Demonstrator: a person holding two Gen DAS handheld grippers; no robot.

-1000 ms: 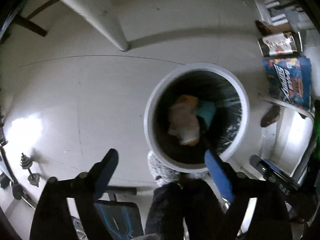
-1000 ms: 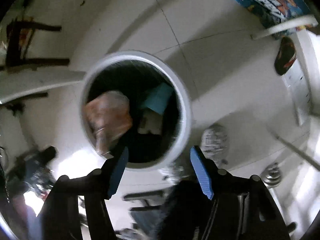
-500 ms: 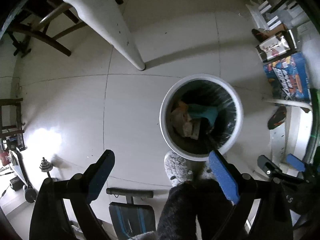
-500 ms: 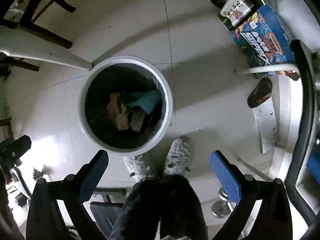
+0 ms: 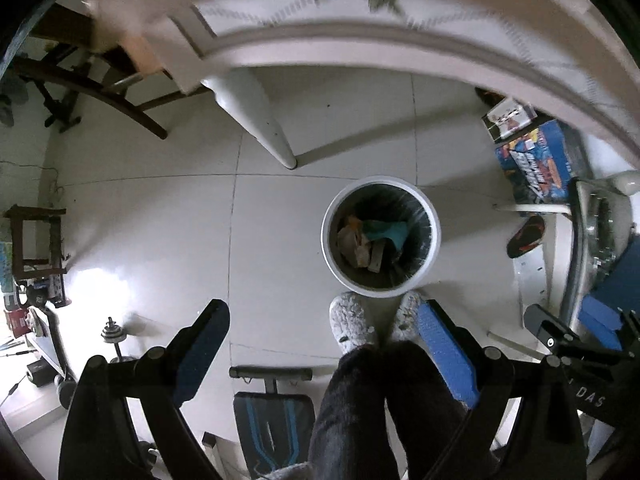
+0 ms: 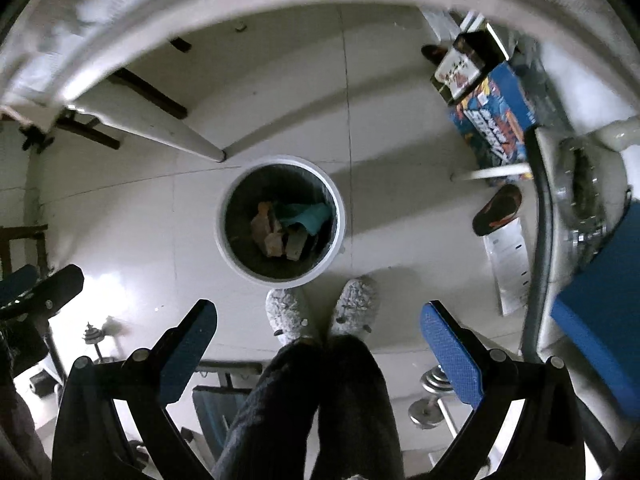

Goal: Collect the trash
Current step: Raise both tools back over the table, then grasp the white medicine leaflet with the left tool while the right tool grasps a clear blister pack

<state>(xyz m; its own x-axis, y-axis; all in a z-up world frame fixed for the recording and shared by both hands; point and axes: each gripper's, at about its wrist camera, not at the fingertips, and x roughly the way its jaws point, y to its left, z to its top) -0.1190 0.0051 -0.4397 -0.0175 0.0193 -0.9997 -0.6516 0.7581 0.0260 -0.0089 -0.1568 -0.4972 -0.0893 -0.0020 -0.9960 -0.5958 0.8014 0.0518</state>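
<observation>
A round white trash bin [image 5: 435,236] with a dark liner stands on the tiled floor far below both cameras; it also shows in the right wrist view [image 6: 339,220]. Inside lie crumpled brown paper [image 5: 354,244] [image 6: 269,229] and a teal piece [image 5: 390,230] [image 6: 310,216]. My left gripper [image 5: 324,344] is open and empty, high above the floor, short of the bin. My right gripper [image 6: 320,340] is open and empty, also high above the bin.
A white table edge [image 5: 360,36] arches across the top, its leg [image 5: 260,120] beside the bin. The person's slippered feet [image 6: 320,312] stand by the bin. Boxes [image 6: 492,116], a sandal [image 6: 496,210], dumbbells [image 6: 436,400] and a bench [image 5: 272,420] lie around.
Both grippers have risen well away from the bin, which looks much smaller now. The table edge has come into view at the top. The trash rests in the bin.
</observation>
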